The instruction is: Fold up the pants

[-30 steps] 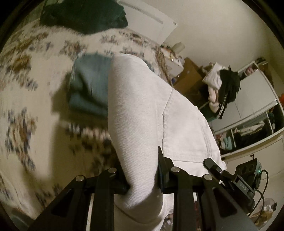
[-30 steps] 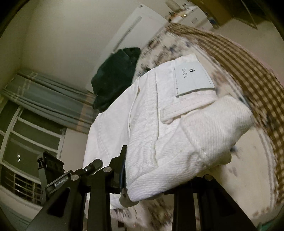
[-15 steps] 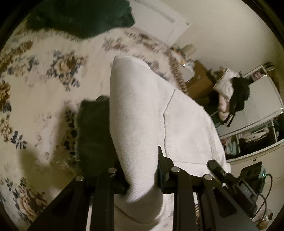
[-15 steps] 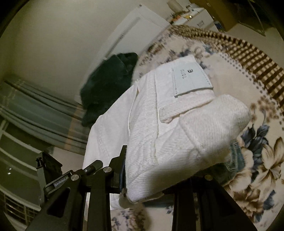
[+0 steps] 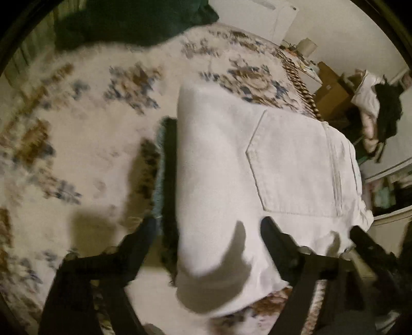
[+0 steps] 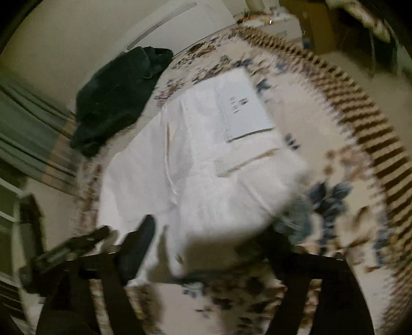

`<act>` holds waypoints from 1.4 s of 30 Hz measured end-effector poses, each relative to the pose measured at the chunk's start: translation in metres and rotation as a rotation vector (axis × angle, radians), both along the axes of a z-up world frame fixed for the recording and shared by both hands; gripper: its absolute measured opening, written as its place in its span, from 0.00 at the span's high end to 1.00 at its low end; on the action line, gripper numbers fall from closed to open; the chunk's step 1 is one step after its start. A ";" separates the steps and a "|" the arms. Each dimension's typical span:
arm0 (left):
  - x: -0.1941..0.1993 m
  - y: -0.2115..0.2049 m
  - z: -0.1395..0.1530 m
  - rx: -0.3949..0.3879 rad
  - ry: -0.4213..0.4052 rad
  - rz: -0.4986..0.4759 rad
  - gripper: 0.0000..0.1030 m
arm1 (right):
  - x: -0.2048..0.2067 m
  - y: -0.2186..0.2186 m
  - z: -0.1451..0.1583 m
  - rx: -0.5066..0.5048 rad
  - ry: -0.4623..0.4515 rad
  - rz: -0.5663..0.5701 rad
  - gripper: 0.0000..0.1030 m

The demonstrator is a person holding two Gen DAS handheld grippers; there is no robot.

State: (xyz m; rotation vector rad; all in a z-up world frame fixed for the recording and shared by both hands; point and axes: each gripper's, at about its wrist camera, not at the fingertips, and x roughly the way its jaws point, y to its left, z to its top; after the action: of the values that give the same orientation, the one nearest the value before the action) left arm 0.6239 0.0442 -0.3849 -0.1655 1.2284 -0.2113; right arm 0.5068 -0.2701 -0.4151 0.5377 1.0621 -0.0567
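Lying flat on the floral bedspread (image 5: 85, 144) now, the folded white pants (image 5: 257, 180) sit on top of a blue garment (image 5: 158, 165) whose frayed edge peeks out along their left side. The left gripper (image 5: 206, 232) hovers low over the near end of the bundle, its two black fingers (image 5: 139, 239) spread wide, one on each side of the cloth and no longer clamping it; a back pocket (image 5: 296, 167) faces up just beyond. From the other side, the right gripper (image 6: 206, 239) is also splayed open, one finger (image 6: 136, 244) resting against the near left edge of the pants (image 6: 200, 167), the other out to the right over the bedspread (image 6: 334, 180). The picture is heavily smeared here, so contact is hard to judge. A pale label patch (image 6: 244, 108) shows on the far end. Open bed surrounds the bundle on the left and near sides; a dark green heap (image 5: 128, 23) sits far off, and the checked border (image 6: 373, 128) marks the bed's right edge.
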 end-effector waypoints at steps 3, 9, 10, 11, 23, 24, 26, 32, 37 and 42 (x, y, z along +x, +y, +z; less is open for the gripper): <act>-0.016 -0.010 0.023 0.087 -0.054 -0.023 0.12 | -0.014 0.004 0.029 -0.155 -0.012 -0.005 0.07; -0.046 -0.027 0.071 0.165 -0.139 -0.019 0.12 | -0.044 0.011 0.089 -0.382 -0.042 -0.039 0.02; -0.051 -0.030 0.078 0.174 -0.151 -0.017 0.12 | -0.052 0.013 0.102 -0.413 -0.052 -0.040 0.02; -0.059 -0.033 0.089 0.186 -0.166 -0.014 0.12 | -0.056 0.013 0.110 -0.431 -0.055 -0.042 0.02; -0.166 -0.042 0.209 0.176 -0.304 0.025 0.12 | -0.172 0.032 0.257 -0.506 -0.154 0.007 0.02; -0.180 -0.043 0.221 0.180 -0.316 0.029 0.12 | -0.181 0.034 0.268 -0.506 -0.161 0.014 0.02; -0.203 -0.042 0.239 0.183 -0.340 0.041 0.12 | -0.206 0.037 0.295 -0.508 -0.190 0.023 0.02; -0.259 -0.044 0.281 0.184 -0.396 0.058 0.12 | -0.273 0.056 0.359 -0.515 -0.258 0.066 0.02; -0.295 -0.043 0.310 0.191 -0.445 0.079 0.12 | -0.322 0.066 0.400 -0.508 -0.306 0.082 0.02; -0.320 -0.039 0.329 0.191 -0.495 0.099 0.12 | -0.360 0.070 0.430 -0.501 -0.338 0.082 0.02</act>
State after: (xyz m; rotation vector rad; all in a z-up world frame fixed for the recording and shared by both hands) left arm 0.3042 0.0055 -0.0560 -0.0046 0.7398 -0.0421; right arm 0.1470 -0.2004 0.0153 0.0442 0.7012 -0.1497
